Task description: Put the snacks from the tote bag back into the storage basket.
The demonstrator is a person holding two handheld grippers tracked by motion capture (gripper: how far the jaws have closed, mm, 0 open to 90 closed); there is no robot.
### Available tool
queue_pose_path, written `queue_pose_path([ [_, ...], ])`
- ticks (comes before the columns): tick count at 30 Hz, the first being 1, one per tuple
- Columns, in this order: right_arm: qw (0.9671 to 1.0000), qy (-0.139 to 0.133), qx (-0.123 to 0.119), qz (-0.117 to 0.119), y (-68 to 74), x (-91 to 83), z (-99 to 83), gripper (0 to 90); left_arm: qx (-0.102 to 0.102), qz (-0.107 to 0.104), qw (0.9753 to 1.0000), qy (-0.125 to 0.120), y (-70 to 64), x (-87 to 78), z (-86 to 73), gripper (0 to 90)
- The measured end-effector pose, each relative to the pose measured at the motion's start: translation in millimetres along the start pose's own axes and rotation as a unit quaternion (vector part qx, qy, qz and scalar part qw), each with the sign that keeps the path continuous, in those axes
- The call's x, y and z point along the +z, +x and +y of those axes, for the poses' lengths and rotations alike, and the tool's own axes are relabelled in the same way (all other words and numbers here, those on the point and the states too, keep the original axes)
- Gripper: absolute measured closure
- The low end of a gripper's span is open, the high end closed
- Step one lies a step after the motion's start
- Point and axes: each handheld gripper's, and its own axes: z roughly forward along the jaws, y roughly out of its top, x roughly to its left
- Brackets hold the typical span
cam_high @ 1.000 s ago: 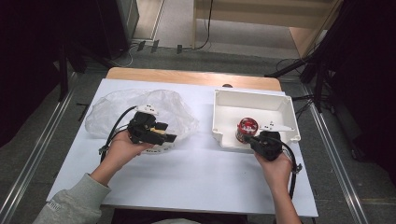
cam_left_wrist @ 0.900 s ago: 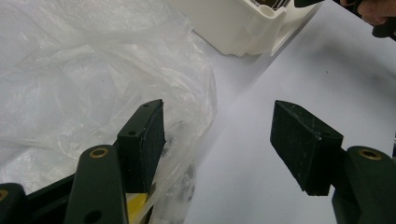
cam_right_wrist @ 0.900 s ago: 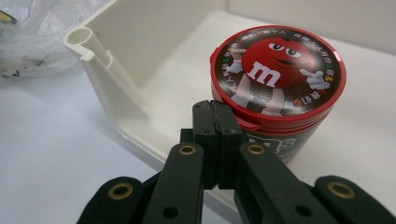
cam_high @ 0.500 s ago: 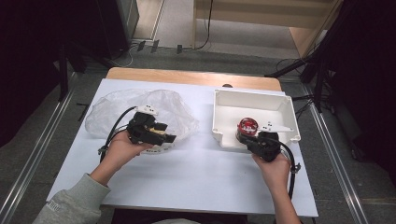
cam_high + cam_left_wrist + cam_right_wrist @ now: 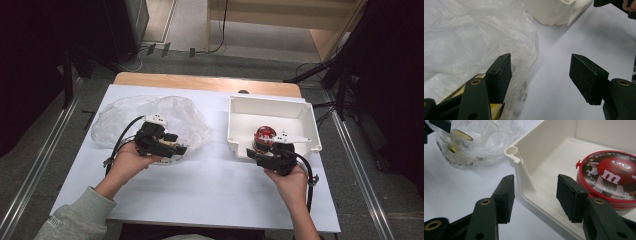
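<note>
A crumpled clear plastic bag (image 5: 150,120) lies on the left of the white table. My left gripper (image 5: 179,148) rests at the bag's right edge with its jaws open. In the left gripper view the bag (image 5: 474,37) lies beside and under the left jaw, and my left gripper (image 5: 541,75) holds nothing. A white bin (image 5: 300,112) stands on the right with a round red candy tin (image 5: 263,135) in its near left part. My right gripper (image 5: 256,153) is open at the bin's front wall. In the right gripper view my right gripper (image 5: 535,195) straddles the bin wall (image 5: 544,152) near its corner, and the tin (image 5: 614,177) lies just right of the right jaw.
The white table sheet (image 5: 215,190) stretches bare between and in front of both hands. A wooden edge (image 5: 200,82) runs along the table's far side. Small yellow-and-black items (image 5: 461,136) show through the bag. Cables trail from both grippers.
My right gripper has slid a little to the left along the bin's front wall. The left gripper, bag and tin have not moved.
</note>
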Motion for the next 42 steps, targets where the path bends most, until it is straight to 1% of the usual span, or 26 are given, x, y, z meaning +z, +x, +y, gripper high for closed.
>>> queue_pose_path([
  [4,1.0000,-0.003,0.000,0.008,6.0,-3.6,3.0,44.9,0.002,-0.001,1.0000,-0.005,-2.2,0.2,-3.8,35.0],
  [6,0.9999,-0.004,-0.004,0.010,7.7,-4.4,3.7,43.8,0.001,-0.002,1.0000,-0.003,-2.6,0.2,-4.8,34.9],
  [7,0.9999,-0.003,-0.007,0.013,12.6,-6.1,5.5,42.4,0.003,-0.001,1.0000,-0.002,-3.2,0.2,-6.7,34.9],
  [10,0.9996,-0.001,-0.012,0.025,21.2,-9.1,8.9,42.3,-0.001,-0.002,1.0000,-0.002,-3.5,0.1,-8.2,34.9],
  [12,0.9994,-0.006,-0.020,0.026,27.2,-12.5,12.2,42.0,-0.001,-0.003,1.0000,-0.002,-3.8,-0.5,-9.8,34.9],
  [13,0.9992,-0.008,-0.023,0.032,29.5,-14.0,13.8,41.9,-0.002,-0.004,1.0000,-0.002,-4.0,-0.7,-10.3,34.9],
  [14,0.9992,-0.008,-0.023,0.032,29.5,-14.0,13.8,41.9,-0.002,-0.004,1.0000,-0.002,-4.0,-0.7,-10.3,34.9],
  [15,0.9987,-0.014,-0.024,0.043,34.9,-16.5,16.7,41.6,0.001,-0.003,1.0000,0.001,-4.6,-1.0,-11.2,34.9],
  [16,0.9986,-0.014,-0.025,0.045,36.9,-16.9,17.4,41.5,0.001,-0.003,1.0000,0.001,-5.1,-0.9,-11.8,34.9],
  [19,0.9977,-0.014,-0.037,0.056,45.8,-15.6,19.0,41.5,-0.001,-0.004,1.0000,0.000,-6.5,-0.6,-12.8,34.9],
  [20,0.9977,-0.014,-0.037,0.056,45.8,-15.6,19.0,41.5,0.001,-0.006,1.0000,0.000,-6.8,-0.7,-13.4,34.9],
  [21,0.9969,-0.012,-0.047,0.062,52.2,-13.1,18.9,41.6,0.001,-0.006,1.0000,0.000,-8.3,-1.0,-14.3,34.9],
  [23,0.9958,-0.007,-0.059,0.069,58.3,-10.0,18.5,41.6,0.001,-0.007,1.0000,-0.002,-9.2,-1.3,-15.4,34.9],
  [24,0.9958,-0.007,-0.059,0.069,58.3,-10.0,18.5,41.6,0.001,-0.007,1.0000,-0.002,-9.2,-1.3,-15.4,34.9],
  [25,0.9949,-0.003,-0.064,0.078,64.7,-6.1,17.9,41.8,0.002,-0.007,1.0000,-0.001,-9.9,-1.9,-16.2,34.9],
  [27,0.9940,0.001,-0.070,0.084,69.5,-3.5,17.5,42.4,0.002,-0.007,1.0000,0.000,-10.4,-2.4,-17.4,34.9],
  [28,0.9940,0.001,-0.070,0.084,69.5,-3.5,17.5,42.4,0.002,-0.007,1.0000,0.000,-10.4,-2.4,-17.4,34.9],
  [29,0.9927,0.004,-0.078,0.092,75.4,-0.4,17.0,43.4,0.001,-0.007,1.0000,-0.002,-11.4,-2.4,-18.8,34.9],
  [31,0.9923,0.005,-0.082,0.093,77.0,0.8,16.8,43.4,0.003,-0.008,1.0000,-0.003,-11.7,-2.7,-19.6,34.9],
  [33,0.9909,0.010,-0.087,0.102,83.5,4.8,16.1,44.0,0.004,-0.010,0.9999,-0.002,-13.3,-3.1,-20.8,34.9],
  [35,0.9897,0.011,-0.095,0.107,86.8,7.5,15.4,44.3,0.005,-0.011,0.9999,-0.004,-14.5,-3.1,-21.8,34.9],
  [37,0.9894,0.012,-0.096,0.108,88.7,8.5,14.9,44.5,0.006,-0.010,0.9999,-0.003,-14.9,-3.1,-22.2,34.9],
  [38,0.9883,0.014,-0.100,0.114,91.7,11.6,13.6,44.8,0.007,-0.012,0.9999,-0.004,-15.5,-3.0,-23.0,34.9],
  [42,0.9865,0.019,-0.110,0.119,97.1,18.0,10.1,45.0,0.007,-0.012,0.9999,-0.003,-17.0,-2.7,-24.7,35.0],
])
